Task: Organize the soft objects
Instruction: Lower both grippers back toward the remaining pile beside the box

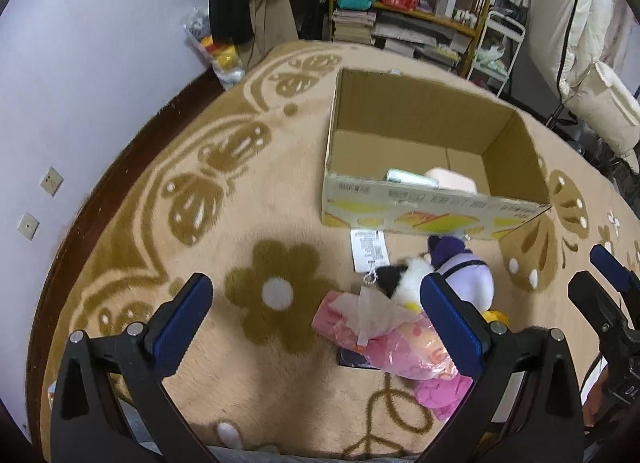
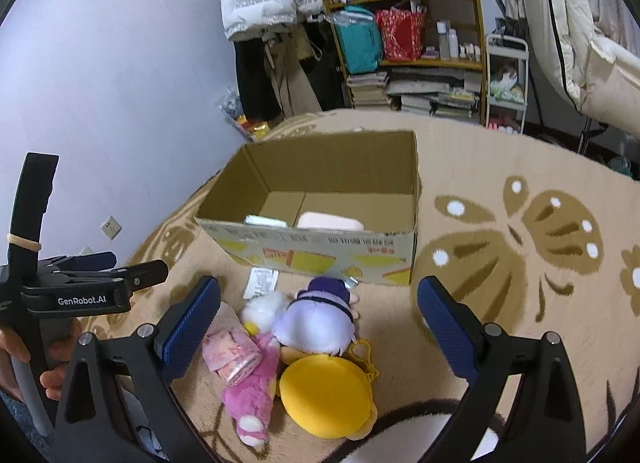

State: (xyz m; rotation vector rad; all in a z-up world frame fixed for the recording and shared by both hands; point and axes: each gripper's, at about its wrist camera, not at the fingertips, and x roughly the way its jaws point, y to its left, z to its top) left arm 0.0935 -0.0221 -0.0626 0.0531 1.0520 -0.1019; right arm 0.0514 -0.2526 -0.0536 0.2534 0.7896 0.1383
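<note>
An open cardboard box [image 1: 436,211] [image 2: 320,251] stands on the beige rug, with a pale pink pad [image 2: 330,221] and a small greenish pack [image 2: 266,221] inside. In front of it lies a heap of soft toys: a white and purple plush [image 2: 316,323] [image 1: 468,275], a yellow round plush [image 2: 326,399], a pink plush [image 2: 252,395] and a pink wrapped bundle [image 1: 384,331] [image 2: 230,355]. My left gripper [image 1: 316,323] hovers open over the rug, its right finger above the heap. My right gripper [image 2: 320,327] is open above the toys, holding nothing.
A paper tag [image 1: 369,249] lies beside the box. A wooden shelf [image 2: 404,43] full of bags and books, hanging coats and a white cart [image 2: 506,83] stand at the rug's far edge. The wall [image 1: 100,63] runs along the left.
</note>
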